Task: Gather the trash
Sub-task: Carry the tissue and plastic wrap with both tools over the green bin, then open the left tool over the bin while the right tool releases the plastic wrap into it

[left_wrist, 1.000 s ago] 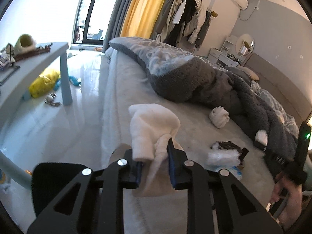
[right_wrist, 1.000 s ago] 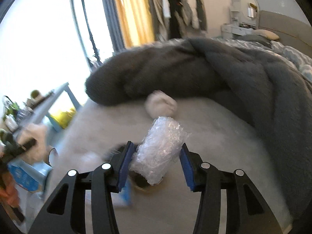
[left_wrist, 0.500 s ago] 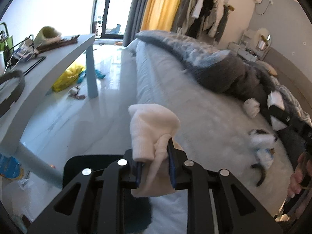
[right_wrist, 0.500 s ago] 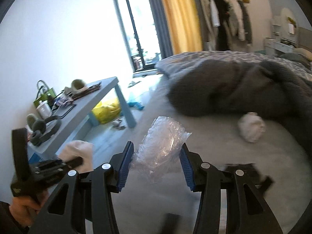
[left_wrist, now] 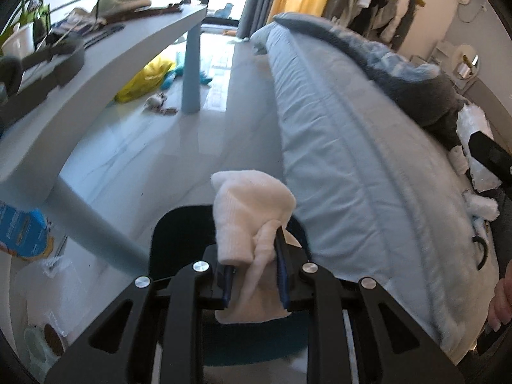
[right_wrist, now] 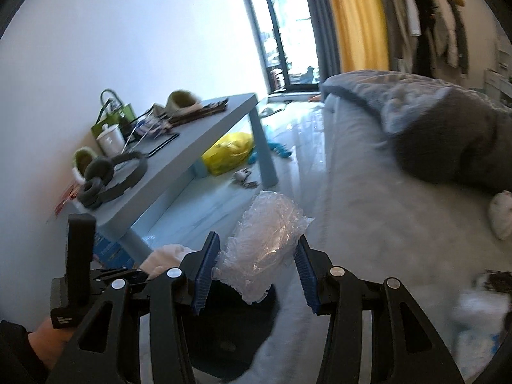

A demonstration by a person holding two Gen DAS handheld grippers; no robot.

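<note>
Here, white sock clamped in left tool; crumpled plastic wrap gripped by right tool

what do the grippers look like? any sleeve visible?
Both are black plastic with triangular cutouts, silver screw heads and ribbed blue pads: left gripper, right gripper. The left's boxy black handle bears small white lettering. A dark sleeve shows.

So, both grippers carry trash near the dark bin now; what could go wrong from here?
1. The white tissue wad is pinched only at its lower part by the left gripper; most of it stands free above the fingers, so it could slip out.
2. The clear plastic wrap in the right gripper is light and springy; once released it might miss the dark bin.
</note>
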